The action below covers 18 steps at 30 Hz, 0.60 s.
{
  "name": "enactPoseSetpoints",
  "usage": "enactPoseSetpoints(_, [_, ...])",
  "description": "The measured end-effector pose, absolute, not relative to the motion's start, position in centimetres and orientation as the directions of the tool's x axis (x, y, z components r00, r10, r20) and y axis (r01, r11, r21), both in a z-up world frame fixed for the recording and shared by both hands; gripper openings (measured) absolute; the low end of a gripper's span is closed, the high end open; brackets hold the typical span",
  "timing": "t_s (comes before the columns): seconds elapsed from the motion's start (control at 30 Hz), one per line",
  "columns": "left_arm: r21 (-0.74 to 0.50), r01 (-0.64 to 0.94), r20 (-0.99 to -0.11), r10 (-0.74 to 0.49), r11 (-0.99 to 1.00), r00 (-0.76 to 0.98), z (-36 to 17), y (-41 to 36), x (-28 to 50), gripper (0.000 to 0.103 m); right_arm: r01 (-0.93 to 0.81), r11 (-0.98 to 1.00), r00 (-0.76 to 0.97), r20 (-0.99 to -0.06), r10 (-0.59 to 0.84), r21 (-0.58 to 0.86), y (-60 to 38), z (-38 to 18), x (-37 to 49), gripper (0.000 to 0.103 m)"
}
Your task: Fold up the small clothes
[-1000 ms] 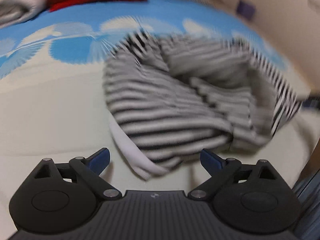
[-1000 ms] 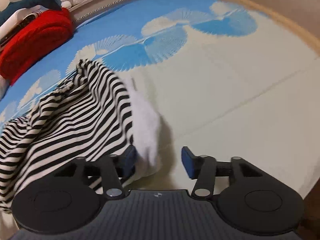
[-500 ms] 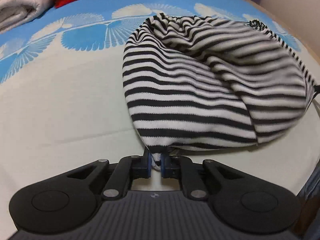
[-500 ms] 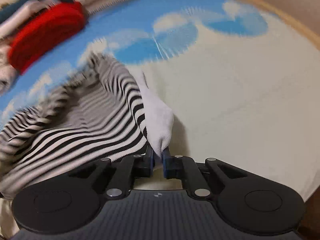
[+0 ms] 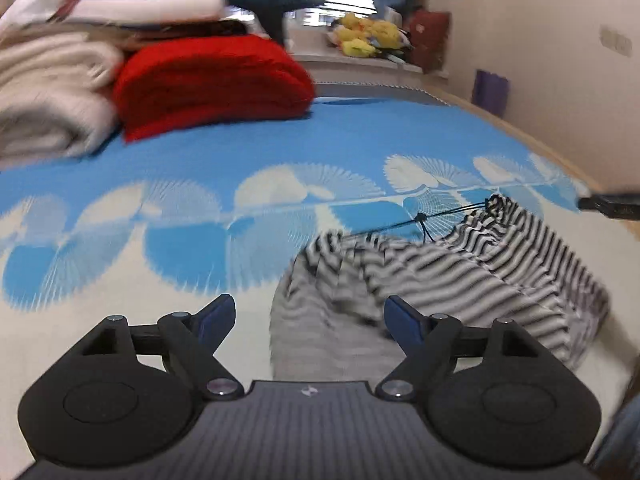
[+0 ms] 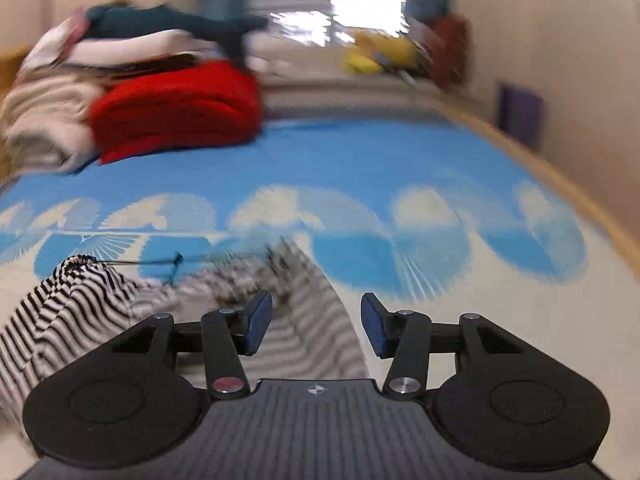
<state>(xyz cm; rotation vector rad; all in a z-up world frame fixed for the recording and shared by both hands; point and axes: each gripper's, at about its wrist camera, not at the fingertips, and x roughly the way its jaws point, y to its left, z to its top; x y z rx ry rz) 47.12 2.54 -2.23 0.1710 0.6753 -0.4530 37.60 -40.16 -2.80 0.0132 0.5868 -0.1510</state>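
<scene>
I see the striped garment [image 5: 460, 276] lying crumpled on the bed cover [image 5: 280, 152], with nothing gripping it: my left gripper [image 5: 308, 318] has its blue pads spread wide, and my right gripper [image 6: 316, 326] also stands parted, holding nothing. From the left wrist the garment sits to the right of my spread fingers, its far end bunched into a gathered opening with a thin black drawstring [image 5: 420, 220] stretched across the blue print; this view alone catches a dark blurred bar at the right edge beyond the garment, which I cannot identify. From the right wrist the same garment [image 6: 72, 312] runs from the left edge to between my fingers, the near part smeared by motion, and the drawstring [image 6: 160, 262] shows just behind it. The knit is soft, in narrow black and white bands, rumpled into ridges. The cover is smooth, cream near the garment and bright blue farther off, printed with white fan shapes. Beyond the garment lies a folded red blanket [image 5: 212, 80] of fuzzy pile, beside a cream blanket [image 5: 48, 100], and yellow plush toys [image 5: 360, 36] sit on the sill. I can read no writing anywhere.
</scene>
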Motion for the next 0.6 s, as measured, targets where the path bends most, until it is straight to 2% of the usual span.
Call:
enactPoseSetpoints(0.1, [0.139, 0.556, -0.664, -0.340, 0.819, 0.667, -4.6, -2.6, 50.8, 0.086, 0.015, 0.983, 0.803, -0.584, -0.121, -0.182, -38.0, -5.3, 43.4, 0.050])
enactPoseSetpoints(0.17, [0.180, 0.609, -0.684, -0.346, 0.773, 0.642, -7.0, -5.0, 52.2, 0.086, -0.041, 0.975, 0.774, -0.624, -0.107, -0.217, -37.6, -7.8, 46.5, 0.050])
enactPoseSetpoints(0.3, [0.141, 0.667, -0.743, -0.367, 0.732, 0.560, -11.6, -7.5, 54.7, 0.086, -0.073, 0.991, 0.700, -0.713, -0.032, -0.115, -38.1, -11.7, 50.5, 0.052])
enactPoseSetpoints(0.37, [0.130, 0.659, -0.748, -0.363, 0.741, 0.556, -12.5, -8.2, 55.5, 0.086, -0.049, 0.997, 0.688, -0.726, -0.006, -0.055, -38.4, -12.8, 51.6, 0.060])
enactPoseSetpoints(0.43, [0.075, 0.626, -0.748, -0.371, 0.776, 0.551, -13.0, -8.5, 56.5, 0.085, -0.025, 0.999, 0.692, -0.722, -0.006, -0.032, -38.3, -13.6, 51.9, 0.058])
enactPoseSetpoints(0.5, [0.020, 0.606, -0.745, -0.393, 0.795, 0.540, -13.1, -8.6, 57.4, 0.055, -0.041, 0.999, 0.693, -0.721, 0.009, -0.027, -37.9, -14.2, 52.5, 0.023])
enactPoseSetpoints(0.53, [0.014, 0.596, -0.745, -0.389, 0.803, 0.541, -12.9, -8.4, 57.7, 0.028, -0.039, 0.999, 0.689, -0.724, 0.008, -0.026, -37.7, -14.0, 52.7, 0.015])
enactPoseSetpoints(0.57, [-0.013, 0.587, -0.743, -0.401, 0.809, 0.536, -12.5, -7.8, 58.1, 0.017, -0.029, 0.999, 0.688, -0.725, -0.001, -0.029, -37.8, -13.7, 52.7, 0.012])
enactPoseSetpoints(0.6, [-0.046, 0.570, -0.732, -0.416, 0.820, 0.540, -11.9, -6.8, 58.3, 0.015, -0.020, 1.000, 0.690, -0.723, -0.001, -0.021, -38.0, -13.0, 52.6, 0.011])
